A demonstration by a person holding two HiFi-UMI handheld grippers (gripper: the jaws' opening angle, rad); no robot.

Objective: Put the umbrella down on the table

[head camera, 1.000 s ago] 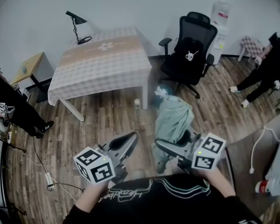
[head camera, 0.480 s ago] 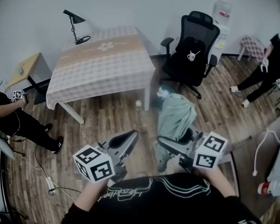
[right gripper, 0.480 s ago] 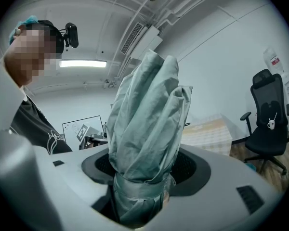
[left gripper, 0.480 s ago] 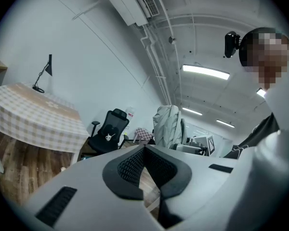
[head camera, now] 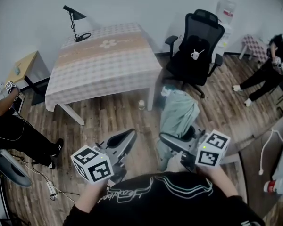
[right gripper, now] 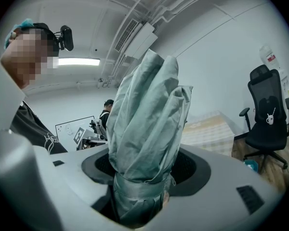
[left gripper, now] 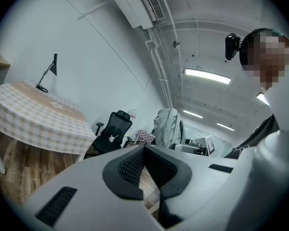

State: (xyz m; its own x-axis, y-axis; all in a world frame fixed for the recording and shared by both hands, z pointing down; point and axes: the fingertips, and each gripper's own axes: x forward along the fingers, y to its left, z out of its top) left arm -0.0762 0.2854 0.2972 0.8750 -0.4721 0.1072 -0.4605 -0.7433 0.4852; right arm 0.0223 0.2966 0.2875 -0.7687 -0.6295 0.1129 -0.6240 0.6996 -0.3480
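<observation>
Two tools: right tool pinches the folded umbrella, left tool sits closed, empty.

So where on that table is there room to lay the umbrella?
Nearly the whole table is bare, from its near edge back to the lamp at the far left corner. It's crowded only beside its right edge, by the chair.

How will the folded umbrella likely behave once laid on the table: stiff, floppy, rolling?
The umbrella juts straight out of the right gripper, so its core is probably stiff. Its loose fabric folds likely flop and compress. Bundled roughly round, it may roll slightly on the table.
</observation>
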